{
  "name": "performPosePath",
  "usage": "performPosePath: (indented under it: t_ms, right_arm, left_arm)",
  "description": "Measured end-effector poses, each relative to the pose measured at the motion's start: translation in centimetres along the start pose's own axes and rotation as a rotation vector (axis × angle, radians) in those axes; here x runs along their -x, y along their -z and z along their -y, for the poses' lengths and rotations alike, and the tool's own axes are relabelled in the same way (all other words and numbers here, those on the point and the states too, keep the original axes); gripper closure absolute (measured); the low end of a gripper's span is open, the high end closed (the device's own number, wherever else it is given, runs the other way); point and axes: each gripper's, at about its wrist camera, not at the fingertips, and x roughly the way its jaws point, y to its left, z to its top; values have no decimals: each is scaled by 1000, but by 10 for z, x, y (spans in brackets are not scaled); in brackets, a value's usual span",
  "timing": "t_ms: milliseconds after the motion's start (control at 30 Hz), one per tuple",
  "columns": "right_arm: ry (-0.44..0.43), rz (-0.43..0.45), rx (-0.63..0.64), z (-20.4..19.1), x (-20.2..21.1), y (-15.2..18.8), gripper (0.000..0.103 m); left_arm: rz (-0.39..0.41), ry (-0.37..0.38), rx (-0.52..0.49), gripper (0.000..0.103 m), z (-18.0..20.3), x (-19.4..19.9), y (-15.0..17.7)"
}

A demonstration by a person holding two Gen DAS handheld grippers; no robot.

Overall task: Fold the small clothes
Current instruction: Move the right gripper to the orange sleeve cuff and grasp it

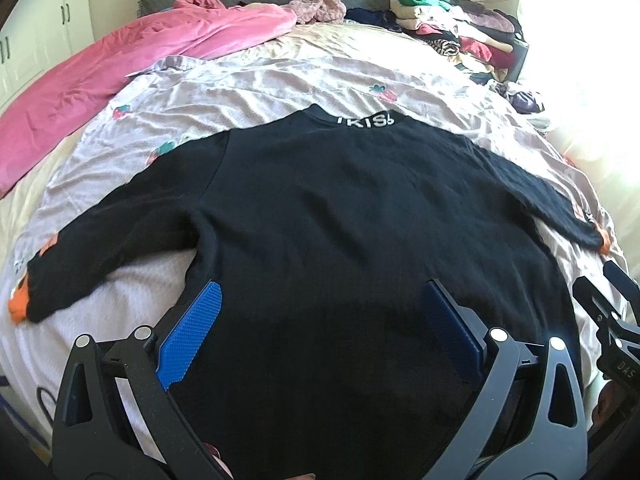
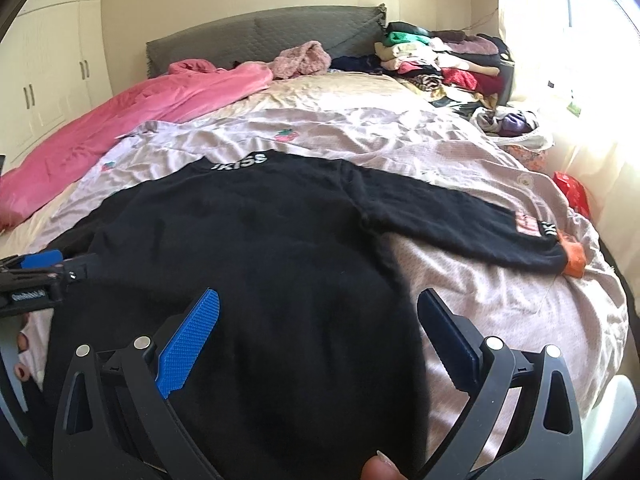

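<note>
Here the left tongs [image 1: 320,312] and right tongs [image 2: 320,316] hover spread wide at frame bottom over the black knit sweater's [image 1: 340,208] hem, flat mid-frame on the wrinkled lilac bedspread [image 1: 248,88]; open bedding beyond both sleeves.

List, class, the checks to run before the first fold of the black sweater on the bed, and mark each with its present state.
1. Black sweater lies flat, sleeves spread: ok.
2. Left gripper jaws open over the hem: ok.
3. Right gripper jaws open, nothing held: ok.
4. Right sleeve cuff free of other clothes: ok.
5. Clothes pile apart from the sweater: ok.
6. Sweater's near hem smooth: cannot tell, hidden.
</note>
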Motion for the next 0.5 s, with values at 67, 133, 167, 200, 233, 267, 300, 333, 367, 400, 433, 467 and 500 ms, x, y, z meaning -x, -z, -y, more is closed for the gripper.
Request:
performPosePath:
  t_ms: [67,133,167,200,233,267,300,333,367,400,433,467,500]
  right_arm:
    - [20,-1,-11,9,-5,-7,4]
    - [29,4,-23,18,-8,-14,4]
    - [39,5,-30,23,-10,-18,4]
    - [46,6,-36,27,-13,-21,4]
    - [48,5,-39,31,-15,-24,4]
    - [62,0,-43,37,-20,-28,4]
    - [74,-2,-41,41,-23,-31,4]
    - [81,-4,-37,44,-26,-34,4]
    - [95,-7,-35,49,-30,-39,4]
    - [114,-14,-35,54,-34,-42,4]
    - [118,-18,-36,58,-36,-44,4]
    - [118,-22,-43,64,-40,-48,4]
    - [121,-28,-51,70,-43,-51,4]
  left_arm:
    - [1,-1,4,9,-1,-5,-9]
    - [2,2,10,9,-3,-9,-19]
    - [1,6,9,9,-3,-12,-23]
    - [-4,8,9,9,-4,-15,-28]
    - [-10,12,9,9,-4,-17,-32]
    - [-15,16,12,9,-5,-20,-38]
    - [-14,18,15,9,-6,-22,-44]
    - [-8,20,16,9,-6,-24,-48]
    - [-5,18,16,9,-6,-25,-52]
    - [-5,15,13,9,-5,-27,-56]
    - [-5,12,12,9,-4,-29,-61]
    - [-5,8,12,9,-3,-32,-65]
    - [-4,7,13,9,-3,-34,-68]
